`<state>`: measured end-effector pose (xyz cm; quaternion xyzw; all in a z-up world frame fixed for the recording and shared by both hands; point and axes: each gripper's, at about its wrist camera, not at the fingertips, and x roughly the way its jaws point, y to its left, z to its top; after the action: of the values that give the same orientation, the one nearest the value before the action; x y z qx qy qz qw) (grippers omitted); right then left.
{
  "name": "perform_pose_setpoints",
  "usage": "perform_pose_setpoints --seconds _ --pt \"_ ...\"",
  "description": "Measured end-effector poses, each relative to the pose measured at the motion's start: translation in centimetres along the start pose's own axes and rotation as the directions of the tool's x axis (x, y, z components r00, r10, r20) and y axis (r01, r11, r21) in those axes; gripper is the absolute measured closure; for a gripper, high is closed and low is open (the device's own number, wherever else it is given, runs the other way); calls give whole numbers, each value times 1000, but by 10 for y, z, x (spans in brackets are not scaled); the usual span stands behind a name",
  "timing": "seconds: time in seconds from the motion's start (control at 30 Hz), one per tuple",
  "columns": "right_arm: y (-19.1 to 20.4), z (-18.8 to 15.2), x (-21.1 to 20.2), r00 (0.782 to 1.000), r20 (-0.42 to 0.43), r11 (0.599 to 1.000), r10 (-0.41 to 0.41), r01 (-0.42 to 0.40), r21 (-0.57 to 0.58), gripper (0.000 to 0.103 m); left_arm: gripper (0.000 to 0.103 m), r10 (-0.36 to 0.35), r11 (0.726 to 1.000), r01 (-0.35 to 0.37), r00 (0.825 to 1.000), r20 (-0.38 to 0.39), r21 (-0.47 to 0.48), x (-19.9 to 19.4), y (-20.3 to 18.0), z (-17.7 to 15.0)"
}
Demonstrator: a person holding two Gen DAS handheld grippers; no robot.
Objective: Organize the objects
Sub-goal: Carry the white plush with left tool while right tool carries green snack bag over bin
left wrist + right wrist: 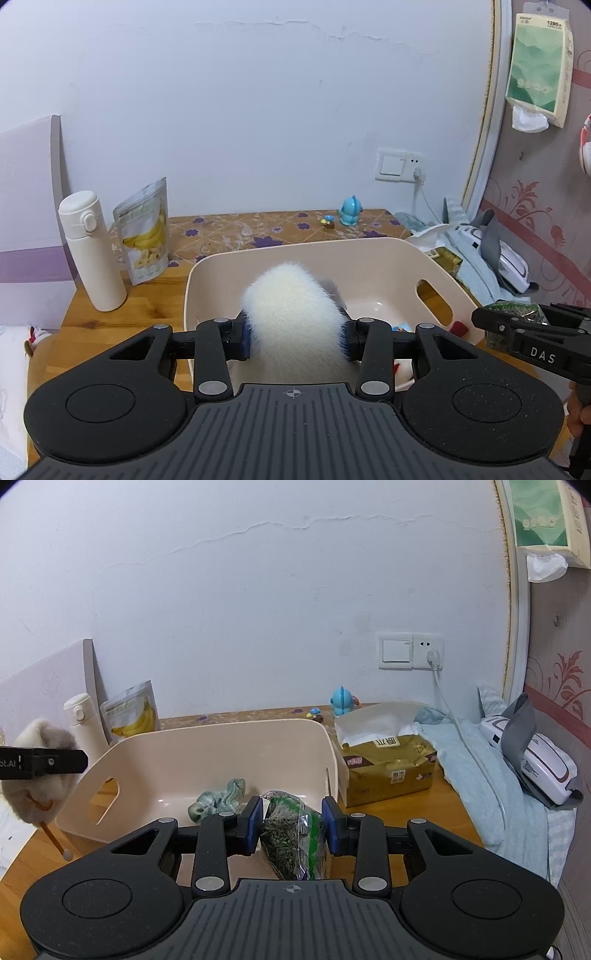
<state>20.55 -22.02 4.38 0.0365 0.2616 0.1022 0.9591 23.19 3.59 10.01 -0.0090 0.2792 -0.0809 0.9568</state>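
Item 1: fluffy white plush toy. You have it pinched between the jaws of the left gripper, held above the near rim of the beige basket. Soft, light, compressible; the fur will likely give under the pads, so a hold across its thick middle, as now, looks soundest. An orange cord with a small end ball dangles below it in the right wrist view and could catch on the rim.

Item 2: clear packet of green seeds. Your right gripper has its jaws pressed on the packet's sides, over the basket's near edge. The film looks slick and crinkly and the contents loose, so expect it to sag and shift.

Item 3: basket, on the wooden desk. It already holds a crumpled green cloth; most of the floor is free.

Clearances: white flask and banana snack pouch stand left of the basket; the gold tissue pack sits just beside its right wall. The two grippers are near each other, so lower one at a time.
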Motion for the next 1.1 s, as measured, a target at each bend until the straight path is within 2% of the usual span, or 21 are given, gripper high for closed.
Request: perform_pose_setpoints --seconds 0.57,1.1 --pt "9 13 42 999 -32 1000 11 -11 -12 71 62 3 1000 -2 999 -52 25 56 -2 7" --pt "33 18 79 995 -89 997 54 -59 -51 71 62 -9 1000 12 992 -126 24 91 6 2"
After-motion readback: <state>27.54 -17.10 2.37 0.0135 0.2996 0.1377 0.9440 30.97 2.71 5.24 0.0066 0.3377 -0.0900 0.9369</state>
